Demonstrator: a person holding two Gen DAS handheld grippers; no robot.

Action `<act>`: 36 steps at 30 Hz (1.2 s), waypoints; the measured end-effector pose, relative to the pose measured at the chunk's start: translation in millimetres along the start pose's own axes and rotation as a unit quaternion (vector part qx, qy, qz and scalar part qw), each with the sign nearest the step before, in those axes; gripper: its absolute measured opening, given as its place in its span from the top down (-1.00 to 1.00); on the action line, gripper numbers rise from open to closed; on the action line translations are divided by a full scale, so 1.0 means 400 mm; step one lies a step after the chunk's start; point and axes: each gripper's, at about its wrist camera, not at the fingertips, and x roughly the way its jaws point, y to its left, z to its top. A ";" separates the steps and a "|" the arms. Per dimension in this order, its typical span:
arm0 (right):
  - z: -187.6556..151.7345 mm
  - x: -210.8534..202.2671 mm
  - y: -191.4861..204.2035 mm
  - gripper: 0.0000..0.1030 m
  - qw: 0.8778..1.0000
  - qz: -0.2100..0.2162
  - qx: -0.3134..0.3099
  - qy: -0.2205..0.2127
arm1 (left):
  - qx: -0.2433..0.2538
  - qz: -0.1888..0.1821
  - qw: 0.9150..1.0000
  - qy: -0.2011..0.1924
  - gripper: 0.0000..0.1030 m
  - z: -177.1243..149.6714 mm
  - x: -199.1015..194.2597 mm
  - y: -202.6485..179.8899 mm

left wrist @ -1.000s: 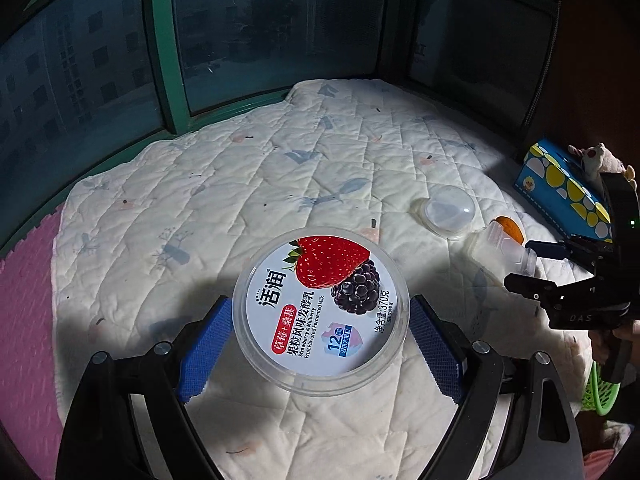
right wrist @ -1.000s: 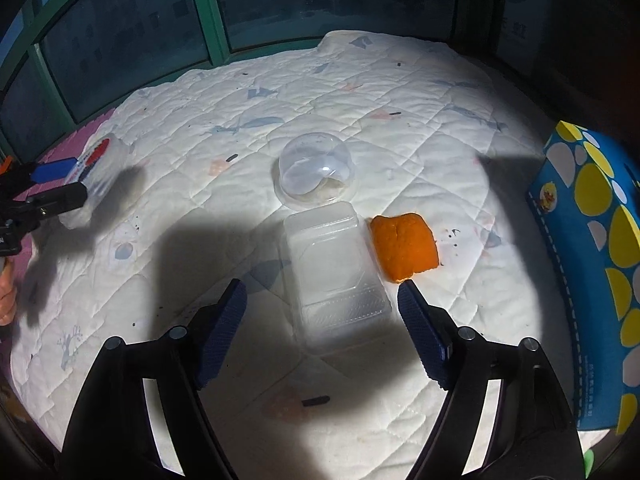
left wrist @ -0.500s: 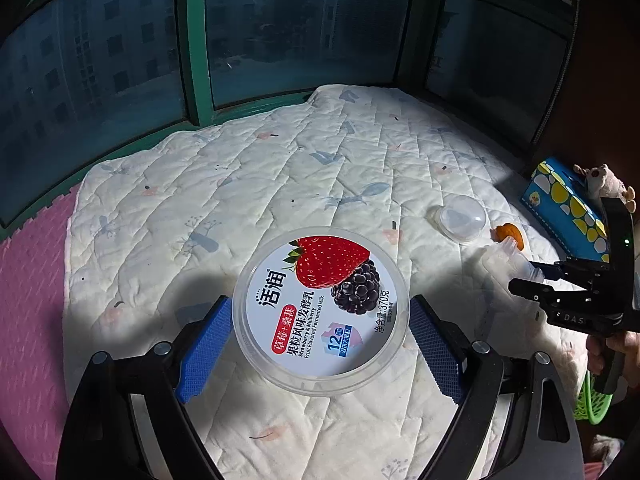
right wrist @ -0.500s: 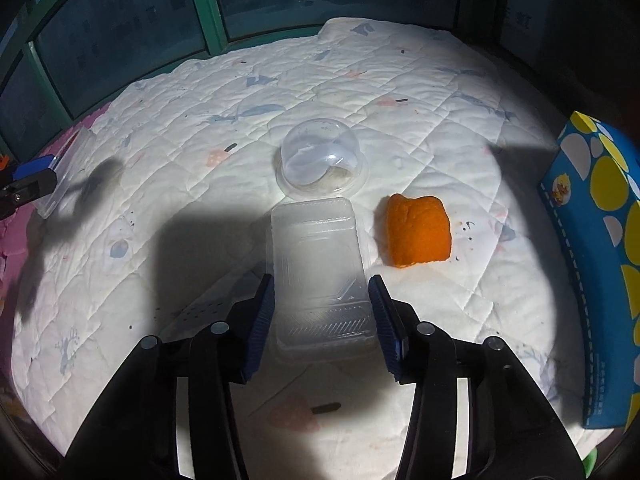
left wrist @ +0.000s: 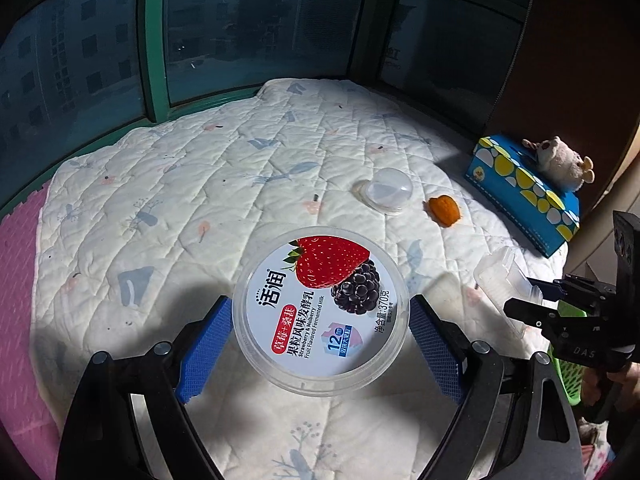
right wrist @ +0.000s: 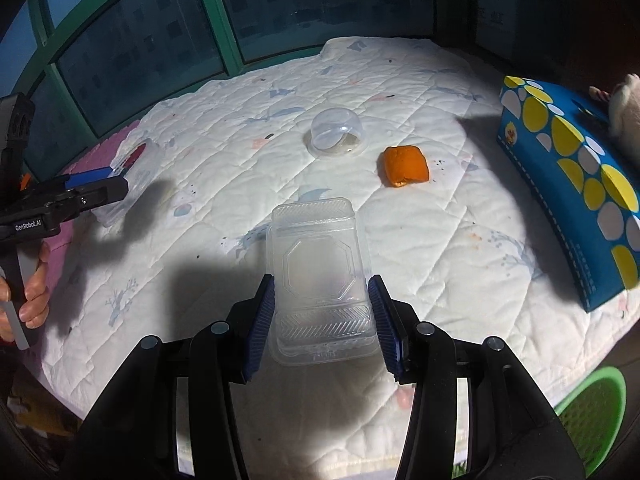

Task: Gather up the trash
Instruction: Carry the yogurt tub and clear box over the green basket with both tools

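My left gripper (left wrist: 320, 344) is shut on a round yogurt tub (left wrist: 320, 308) with a strawberry and mulberry lid, held above the white quilted mat (left wrist: 200, 184). My right gripper (right wrist: 322, 320) is shut on a clear plastic clamshell box (right wrist: 316, 268), lifted off the mat; the box also shows in the left wrist view (left wrist: 502, 284). A clear plastic dome lid (right wrist: 335, 136) and an orange peel piece (right wrist: 404, 166) lie on the mat beyond it. The left gripper (right wrist: 96, 188) shows at the left edge of the right wrist view.
A blue box with yellow and white dots (right wrist: 576, 176) stands at the mat's right edge, a plush toy (left wrist: 558, 162) on it. A green basket (right wrist: 592, 408) sits below the mat's front right edge. Dark windows (left wrist: 240, 28) line the far side. Pink floor mat (left wrist: 20, 280) lies left.
My right gripper closed on the clamshell box and lifted it back toward me, off the mat. My left gripper rose and drew back with the yogurt tub still held.
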 end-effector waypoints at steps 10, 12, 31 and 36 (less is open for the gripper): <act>-0.094 -0.138 -0.028 0.07 0.998 -0.030 0.041 -0.030 | 0.033 -0.043 0.999 0.003 -0.65 -0.049 -0.029 -0.160; -0.116 -0.162 -0.041 0.07 0.997 -0.035 0.053 -0.035 | 0.041 -0.049 0.998 0.004 -0.65 -0.057 -0.034 -0.193; -0.335 -0.353 -0.177 0.06 0.983 -0.111 0.140 -0.052 | 0.116 -0.108 0.987 0.021 -0.65 -0.126 -0.038 -0.498; -0.380 -0.382 -0.222 0.06 0.977 -0.129 0.160 -0.052 | 0.129 -0.117 0.984 0.029 -0.65 -0.139 -0.026 -0.559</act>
